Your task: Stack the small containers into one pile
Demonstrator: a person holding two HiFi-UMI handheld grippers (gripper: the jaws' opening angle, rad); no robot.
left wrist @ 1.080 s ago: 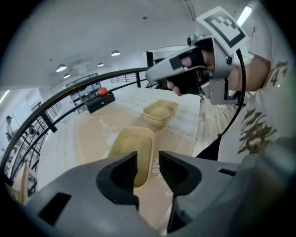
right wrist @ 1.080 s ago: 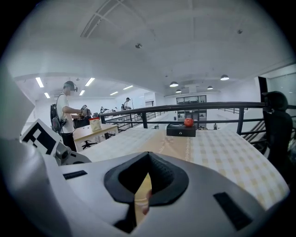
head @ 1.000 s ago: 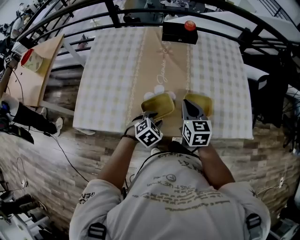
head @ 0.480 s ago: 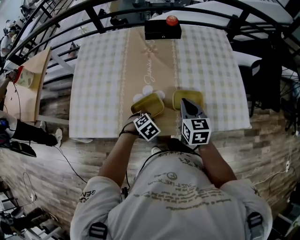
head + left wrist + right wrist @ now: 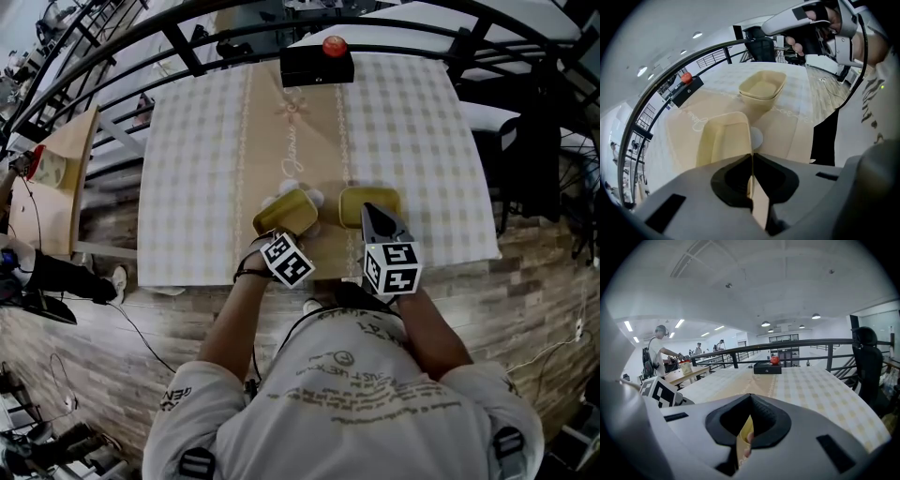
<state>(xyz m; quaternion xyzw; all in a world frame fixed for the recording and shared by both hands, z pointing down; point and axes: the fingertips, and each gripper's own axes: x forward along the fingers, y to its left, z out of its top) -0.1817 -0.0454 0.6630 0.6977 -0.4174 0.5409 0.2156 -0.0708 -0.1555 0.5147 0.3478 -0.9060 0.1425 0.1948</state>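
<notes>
Left tool [image 5: 751, 159], just closed, pinches one container [image 5: 717, 140] by its wall; right tool [image 5: 749, 420] clamps the other container [image 5: 761, 86]. We should lift level before nesting.

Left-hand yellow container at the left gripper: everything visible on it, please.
The container is a pale yellow, shallow rectangular tub with rounded corners and thin walls, plastic-looking, empty, open side up. It lies askew on the tan runner. The left gripper has just been closing its jaws, now pinching its near wall.
</notes>
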